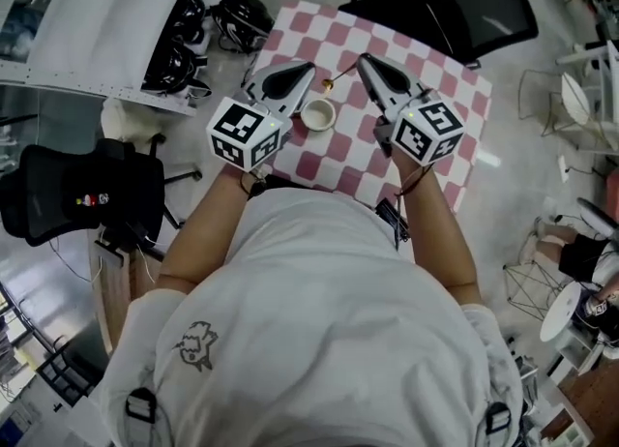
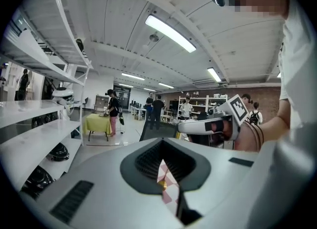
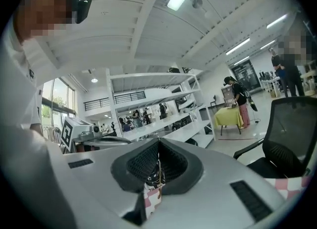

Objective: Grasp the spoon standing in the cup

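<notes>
Checkered table (image 1: pixel 455 97): small, with edges close on every side. Anything you drop near the rim likely goes to the floor.

Left gripper (image 1: pixel 309 67): jaws closed to a slit, nothing between them. It hangs over the cloth just left of the cup. It is idle, but its nose is near the spoon's bowl. Swing it inward and you knock the spoon.

Right gripper (image 1: pixel 363 60): jaws pressed on the thin gold handle, which runs up between the pads in the right gripper view. The grip looks to sit at the far end of the handle (a poor lever). The bowl end can pivot or droop if you tilt your wrist.

Cup (image 1: pixel 317 114): white, upright on the cloth, between the two grippers and nearer you than their tips. It looks light. A brush from either gripper body would likely tip it.

Spoon (image 1: pixel 330 81): out of the cup and just beyond it, bowl toward the left gripper, handle slanting to the right gripper's tips. You cannot tell whether the bowl touches the cloth. It is slim and probably slick, so ease the squeeze and it slides out.
</notes>
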